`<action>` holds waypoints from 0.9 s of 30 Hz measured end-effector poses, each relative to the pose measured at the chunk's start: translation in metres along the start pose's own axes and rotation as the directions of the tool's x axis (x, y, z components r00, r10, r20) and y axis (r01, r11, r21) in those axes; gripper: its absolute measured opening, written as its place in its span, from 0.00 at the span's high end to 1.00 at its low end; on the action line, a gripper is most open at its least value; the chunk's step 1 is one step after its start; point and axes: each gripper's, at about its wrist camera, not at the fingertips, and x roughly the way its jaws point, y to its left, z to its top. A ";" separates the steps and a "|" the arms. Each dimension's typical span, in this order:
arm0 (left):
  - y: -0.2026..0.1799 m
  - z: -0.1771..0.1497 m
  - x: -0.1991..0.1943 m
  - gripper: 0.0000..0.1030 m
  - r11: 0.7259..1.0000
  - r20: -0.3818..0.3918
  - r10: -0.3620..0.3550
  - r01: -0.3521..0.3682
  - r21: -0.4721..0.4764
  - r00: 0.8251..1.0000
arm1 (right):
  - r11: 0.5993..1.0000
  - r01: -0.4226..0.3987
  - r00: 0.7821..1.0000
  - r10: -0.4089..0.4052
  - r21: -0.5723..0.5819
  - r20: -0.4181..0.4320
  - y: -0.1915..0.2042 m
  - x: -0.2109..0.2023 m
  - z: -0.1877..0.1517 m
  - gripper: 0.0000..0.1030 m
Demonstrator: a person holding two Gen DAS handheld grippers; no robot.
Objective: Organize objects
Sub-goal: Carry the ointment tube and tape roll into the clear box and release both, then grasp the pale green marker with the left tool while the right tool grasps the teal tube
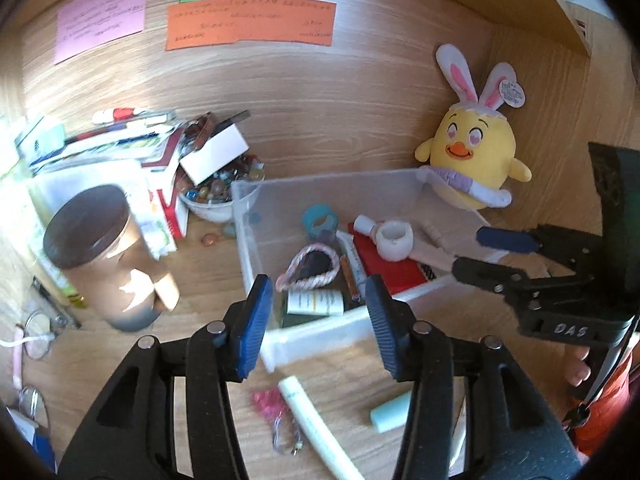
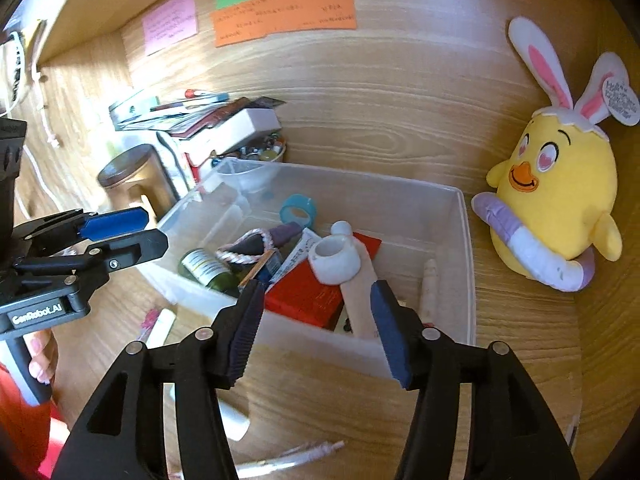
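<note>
A clear plastic bin (image 1: 320, 184) (image 2: 464, 260) stands on the wooden desk. It holds a red box (image 1: 388, 268) (image 2: 308, 296), a white ring-shaped piece (image 1: 394, 240) (image 2: 334, 258), a teal tape ring (image 1: 320, 222), a pink rope loop (image 1: 308, 268) and a small labelled bottle (image 1: 316, 303). My left gripper (image 1: 320, 320) (image 2: 156, 230) hangs open over the bin's near wall, gripping nothing. My right gripper (image 2: 316, 328) (image 1: 470, 250) is open at the bin's other side, its pads bare. A white tube (image 1: 316, 428), a mint cylinder (image 1: 390, 414) and pink beads (image 1: 268, 400) lie on the desk in front of the bin.
A yellow chick plush (image 1: 468, 156) (image 2: 556, 200) leans in the back right corner. Left of the bin stand a brown-lidded jar (image 1: 104, 252), a bowl of marbles (image 1: 212, 196) and a pile of books (image 1: 112, 140). Glasses (image 1: 38, 336) lie at the far left. Coloured notes hang on the back wall.
</note>
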 end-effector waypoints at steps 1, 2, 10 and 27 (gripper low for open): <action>0.000 -0.004 -0.001 0.53 1.000 -0.007 0.005 -0.005 0.006 1.000 | 1.000 -0.004 1.000 0.004 -0.006 0.005 0.002 -0.004 -0.002 0.46; -0.001 -0.006 -0.002 0.53 1.000 -0.012 0.010 -0.010 0.011 1.000 | 1.000 -0.007 1.000 0.007 -0.012 0.009 0.004 -0.007 -0.004 0.45; -0.003 -0.037 -0.002 0.51 0.999 -0.062 0.030 -0.028 0.028 0.998 | 0.996 -0.037 0.999 0.037 -0.079 -0.002 0.025 -0.020 -0.030 0.41; 0.001 -0.085 0.017 0.65 0.996 -0.207 -0.082 0.071 -0.060 0.975 | 0.974 -0.140 0.977 0.106 -0.180 -0.187 0.067 0.027 -0.078 0.40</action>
